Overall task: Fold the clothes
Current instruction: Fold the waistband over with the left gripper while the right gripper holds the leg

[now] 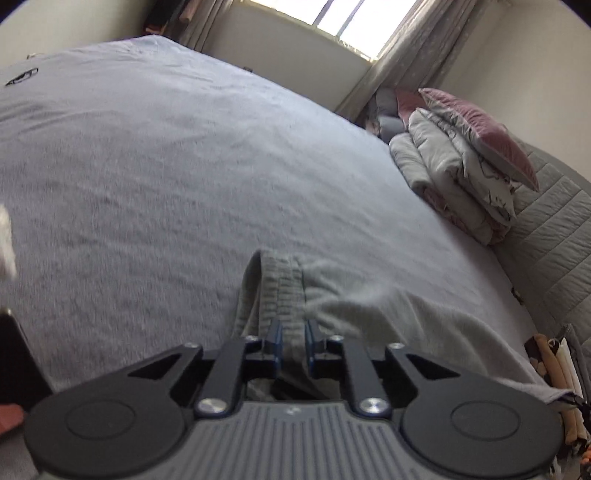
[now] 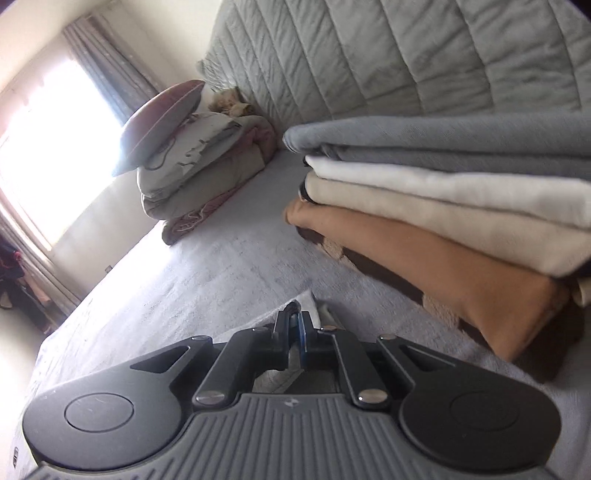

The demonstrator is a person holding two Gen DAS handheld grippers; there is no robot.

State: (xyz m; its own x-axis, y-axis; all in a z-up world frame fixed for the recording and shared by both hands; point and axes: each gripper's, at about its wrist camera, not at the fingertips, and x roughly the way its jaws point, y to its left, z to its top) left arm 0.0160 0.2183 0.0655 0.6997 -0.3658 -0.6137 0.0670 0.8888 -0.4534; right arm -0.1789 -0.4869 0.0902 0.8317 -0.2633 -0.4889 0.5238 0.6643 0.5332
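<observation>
Grey garment [image 1: 332, 295], a soft knit piece with a ribbed, gathered band, lies on the bed [image 1: 184, 166] at 6 o'clock in the left wrist view, trailing away toward 4 o'clock. The left tool [image 1: 292, 332] has its jaws nearly together, pinching the ribbed band between its blue pads. In the right wrist view the right tool [image 2: 295, 325] is fully closed on a thin pale edge of fabric [image 2: 303, 299], which looks like part of the same garment, though that is not certain.

A stack of folded clothes [image 2: 461, 206] sits at 3 o'clock in the right view: grey on top, then white, cream and tan, over a brown-and-cream piece. Behind it stands a quilted grey headboard [image 2: 388, 55]. Folded bedding [image 1: 454, 173] with a pink pillow [image 1: 487, 133] on top lies at 2 o'clock in the left view, near a curtained window [image 1: 343, 18]. A small dark mark [image 1: 22, 76] shows on the sheet at 10 o'clock; it is too blurred to read, and no other writing is legible.
</observation>
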